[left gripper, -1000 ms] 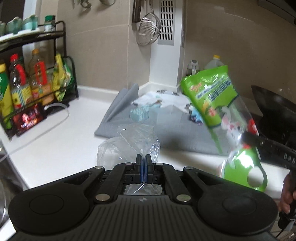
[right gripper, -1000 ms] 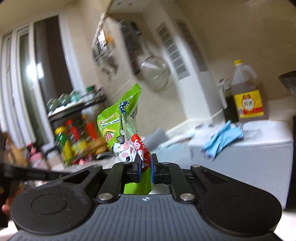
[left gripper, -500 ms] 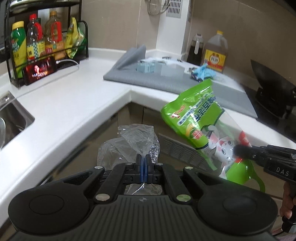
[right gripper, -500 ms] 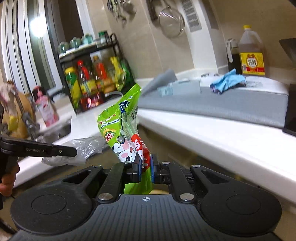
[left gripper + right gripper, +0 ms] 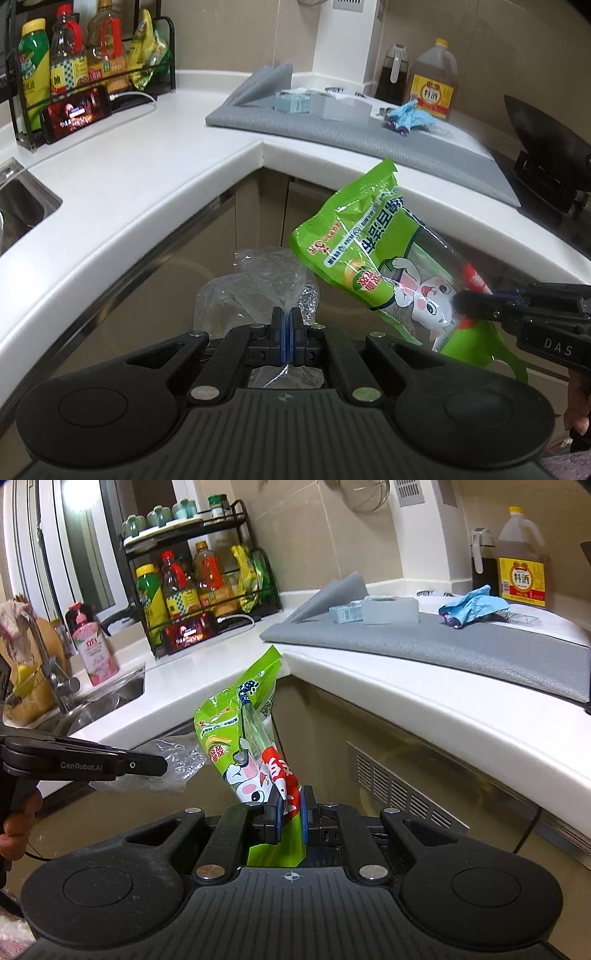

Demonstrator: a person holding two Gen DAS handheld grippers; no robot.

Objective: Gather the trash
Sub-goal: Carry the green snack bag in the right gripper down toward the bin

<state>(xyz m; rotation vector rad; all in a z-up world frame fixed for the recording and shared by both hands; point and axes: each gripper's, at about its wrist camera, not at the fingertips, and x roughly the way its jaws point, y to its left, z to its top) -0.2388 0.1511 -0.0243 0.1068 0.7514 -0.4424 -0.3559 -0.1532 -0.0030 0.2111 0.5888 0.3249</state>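
My left gripper [image 5: 286, 319] is shut on a crumpled clear plastic bag [image 5: 258, 288] and holds it in the air below the counter edge. My right gripper [image 5: 290, 808] is shut on a green snack wrapper [image 5: 243, 738] with a cartoon cat and holds it upright. In the left wrist view the wrapper [image 5: 369, 258] hangs to the right of the clear bag, pinched by the right gripper [image 5: 476, 301]. In the right wrist view the left gripper [image 5: 159, 766] and its clear bag [image 5: 173, 764] are at the left.
A white L-shaped counter [image 5: 147, 158] has a grey mat [image 5: 369, 136] with a crumpled blue wrapper [image 5: 408, 114], boxes [image 5: 325, 105] and an oil jug [image 5: 434, 86]. A bottle rack [image 5: 92, 70], a phone [image 5: 75, 112] and a sink [image 5: 99, 701] are at the left. Cabinet fronts [image 5: 406, 794] are below.
Both grippers have moved down and back from the counter, below its edge, each still holding its item. The wrapper has tilted further in the left view.
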